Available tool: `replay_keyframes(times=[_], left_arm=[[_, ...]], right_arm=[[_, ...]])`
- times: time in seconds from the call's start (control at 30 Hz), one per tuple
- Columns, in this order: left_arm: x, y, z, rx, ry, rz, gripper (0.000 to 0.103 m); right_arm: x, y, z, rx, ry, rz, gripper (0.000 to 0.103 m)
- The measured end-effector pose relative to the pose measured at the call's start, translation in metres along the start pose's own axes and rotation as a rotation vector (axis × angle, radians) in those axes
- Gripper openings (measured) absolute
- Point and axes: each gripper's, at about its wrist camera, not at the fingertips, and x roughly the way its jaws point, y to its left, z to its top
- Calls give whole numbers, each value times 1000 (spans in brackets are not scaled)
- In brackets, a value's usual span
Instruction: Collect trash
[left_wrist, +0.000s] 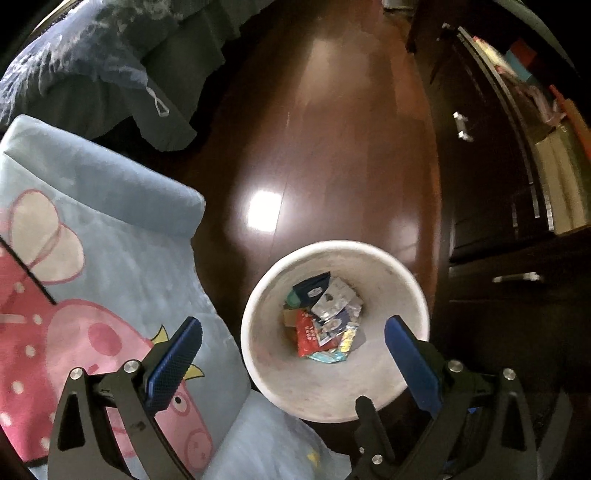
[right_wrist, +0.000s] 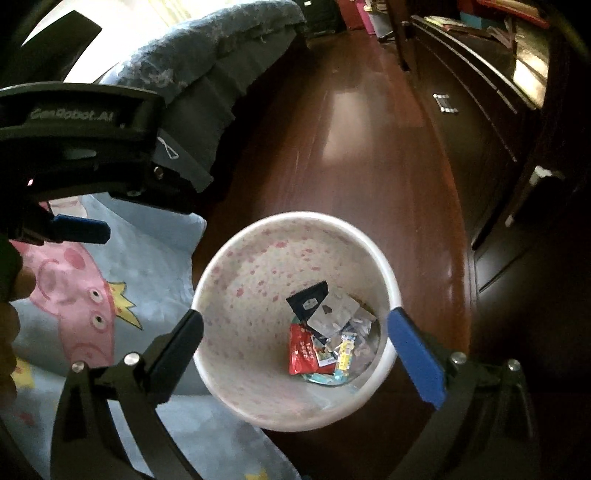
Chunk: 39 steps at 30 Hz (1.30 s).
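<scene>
Blue-padded fingers (left_wrist: 176, 363) of the left gripper (left_wrist: 291, 365) fill the bottom of its own view, spread wide with nothing between them. One finger hangs over the light blue blanket (left_wrist: 122, 236) with its pink cartoon pig, the other over the near rim of the white bin (left_wrist: 266, 354). The right gripper (right_wrist: 295, 360) is just as wide and holds nothing either; its two fingers (right_wrist: 415, 363) straddle the bin (right_wrist: 236, 369) from above, one at the left rim and one at the right.

From the right wrist camera the left gripper (right_wrist: 79, 229) also shows as a black body at upper left (the lettering on it reads GenRobot.AI), its blue finger pointing toward the bin over the blanket (right_wrist: 140, 266).

Inside the bin, at the bottom, lies the trash (left_wrist: 323, 321): a heap of wrappers (right_wrist: 328, 338). A red packet (right_wrist: 302, 349) sits at the near left of the heap, a dark navy packet (right_wrist: 308, 301) at the far side, and silvery foil pieces (left_wrist: 330, 301) between and to the right. The bin's inner wall is speckled with faint pink marks.

It stands on a glossy dark wooden floor (left_wrist: 332, 147), its left side just beside the blanket's edge. Farther off, a grey-blue bedspread (left_wrist: 92, 62) drapes down at upper left, and a dark cabinet (left_wrist: 491, 221) with metal handles runs along the right.
</scene>
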Motion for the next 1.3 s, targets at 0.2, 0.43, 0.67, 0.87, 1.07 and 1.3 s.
replay_keyframes(times=[0.2,0.43,0.67,0.87,1.07,1.3], left_arm=[[-70,-4,-5,43,-147,-54,98],[-177,33,-44,28,-399,-50,99],[-260,113,-120,-105,-589,-20,99],[-295,183,-195,-229,-679,78,99],[-311,237,-267,-325,-707,209,99],[-325,286,-342,-415,-741,260,99]], right_arm=[[-41,18,13,-34,-57,13,100],[-117,56,30,-121,-154,1,100],[-199,126,23,-283,-253,13,100],[-246,181,5,-378,-297,47,100],[-278,245,-23,-476,-326,90,100],[-310,323,-69,-599,-361,135,100]])
